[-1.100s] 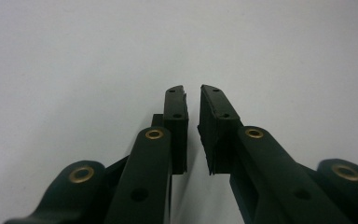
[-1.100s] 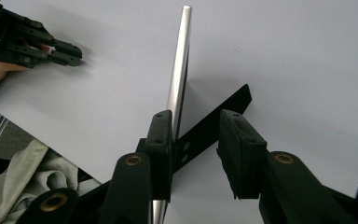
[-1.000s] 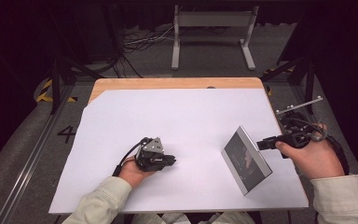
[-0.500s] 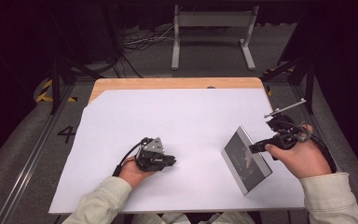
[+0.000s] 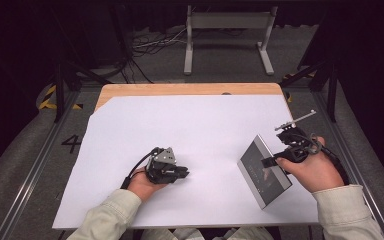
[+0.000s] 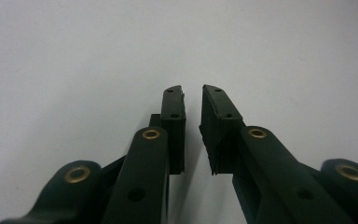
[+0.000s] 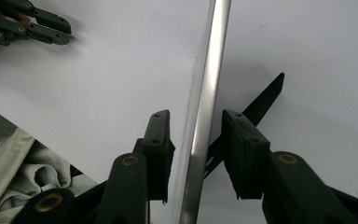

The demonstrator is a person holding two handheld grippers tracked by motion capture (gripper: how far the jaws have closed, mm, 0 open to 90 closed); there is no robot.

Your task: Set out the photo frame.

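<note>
A flat tablet with a silver rim and a dark screen stands tilted on the white sheet at the right. My right gripper reaches in from its right side. In the right gripper view the tablet's silver edge runs up between the open jaws of the right gripper, with a slim gap at each pad. A black prop strip slants behind the tablet. My left gripper rests on the sheet at the lower left. The left gripper's jaws stand a narrow gap apart with nothing between them.
A white sheet covers the table, whose wooden back edge shows beyond it. A metal stand and cables sit on the floor behind. The left gripper lies far off in the right gripper view, with a pale sleeve near the sheet's front edge.
My right hand has come down and to the left, so its jaws now straddle the tablet's right edge. The tablet and the left hand have stayed put.
</note>
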